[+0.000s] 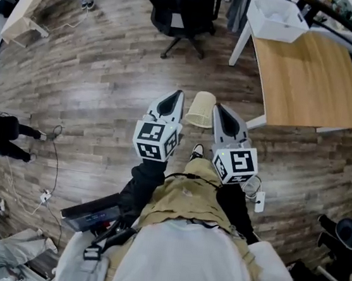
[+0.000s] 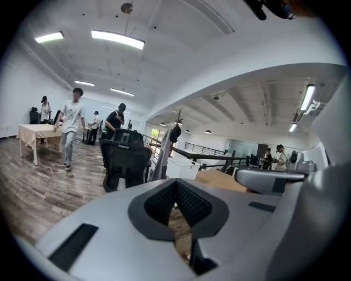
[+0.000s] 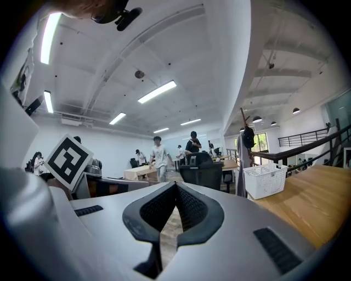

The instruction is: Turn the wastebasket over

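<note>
In the head view a cream mesh wastebasket (image 1: 201,108) rests on the wood floor ahead of the person's feet; it looks to lie on its side, wide mouth toward me. My left gripper (image 1: 180,93) points forward just left of it, and my right gripper (image 1: 217,106) just right of it, so the basket shows between the two tips. Whether either touches it I cannot tell. In the left gripper view the left gripper (image 2: 175,182) has its pads together with nothing between them. The right gripper (image 3: 175,185) in its own view is shut and empty too. Neither gripper view shows the basket.
A wooden desk (image 1: 310,83) stands at the right with a white crate (image 1: 277,18) on its far end. A black office chair (image 1: 179,10) is straight ahead. A light table (image 1: 23,7) sits far left, with people walking near it (image 2: 70,129). Cables lie on the floor at the left.
</note>
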`<state>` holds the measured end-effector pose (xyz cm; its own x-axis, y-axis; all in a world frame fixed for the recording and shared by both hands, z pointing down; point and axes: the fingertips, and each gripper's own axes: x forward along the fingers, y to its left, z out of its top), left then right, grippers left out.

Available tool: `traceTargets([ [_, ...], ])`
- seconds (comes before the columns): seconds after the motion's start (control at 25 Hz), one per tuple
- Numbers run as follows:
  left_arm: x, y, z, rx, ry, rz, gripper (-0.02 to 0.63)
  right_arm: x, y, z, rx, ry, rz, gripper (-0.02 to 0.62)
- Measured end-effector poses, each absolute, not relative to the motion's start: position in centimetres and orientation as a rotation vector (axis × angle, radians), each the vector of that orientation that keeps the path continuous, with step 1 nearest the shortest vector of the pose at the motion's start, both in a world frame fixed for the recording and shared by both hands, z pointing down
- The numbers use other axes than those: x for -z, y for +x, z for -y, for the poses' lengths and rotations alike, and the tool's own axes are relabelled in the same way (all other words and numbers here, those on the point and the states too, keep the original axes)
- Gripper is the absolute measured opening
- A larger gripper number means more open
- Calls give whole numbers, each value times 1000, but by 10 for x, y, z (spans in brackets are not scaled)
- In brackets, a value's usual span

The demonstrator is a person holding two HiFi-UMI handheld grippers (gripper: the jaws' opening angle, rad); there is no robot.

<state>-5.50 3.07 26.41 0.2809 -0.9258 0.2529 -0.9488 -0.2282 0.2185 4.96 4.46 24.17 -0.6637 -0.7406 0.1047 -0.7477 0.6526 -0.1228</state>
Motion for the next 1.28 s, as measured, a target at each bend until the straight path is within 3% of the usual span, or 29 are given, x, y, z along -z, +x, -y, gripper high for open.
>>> traceTargets([
  [0.32, -275, 2, 22, -237, 2286, 1595, 3, -265, 102, 14, -414, 1303, 2761, 21],
  [0.96, -331, 36, 73, -416, 2274, 1441, 3, -309, 106, 58, -545, 1221, 2680, 21],
  [1.28, -417, 18, 44, -520, 2104, 1348, 3, -378, 91, 50, -674, 1111, 2550, 21],
])
